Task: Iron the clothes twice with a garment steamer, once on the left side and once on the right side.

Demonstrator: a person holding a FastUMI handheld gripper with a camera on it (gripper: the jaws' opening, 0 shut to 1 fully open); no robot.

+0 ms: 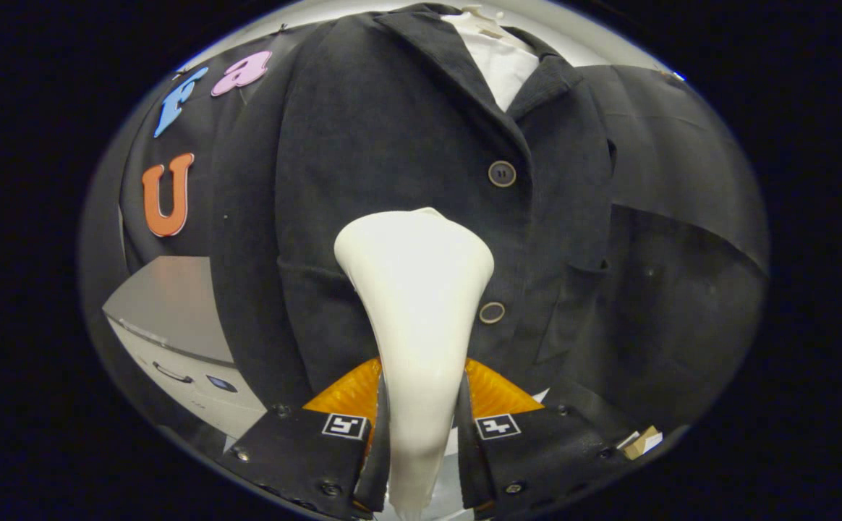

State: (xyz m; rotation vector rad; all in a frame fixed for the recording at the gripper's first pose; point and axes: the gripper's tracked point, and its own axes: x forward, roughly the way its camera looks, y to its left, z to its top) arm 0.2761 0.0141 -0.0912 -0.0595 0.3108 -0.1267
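Note:
A dark buttoned jacket (392, 145) hangs upright over a white shirt (499, 58), facing me. A white garment steamer (417, 289) runs up from between my fingers, its handle clamped by both of them. My gripper (421, 420) is shut on that handle. The steamer's wide head rests against the jacket's left front panel, just left of the button row, between the upper button (502, 174) and the lower button (492, 312). The face of the steamer head is turned away from me and hidden.
A white appliance (175, 347) with a grey top stands low to the left of the jacket. Black cloth (681, 217) hangs behind and to the right of it. A small cardboard piece (641, 441) lies near the right finger.

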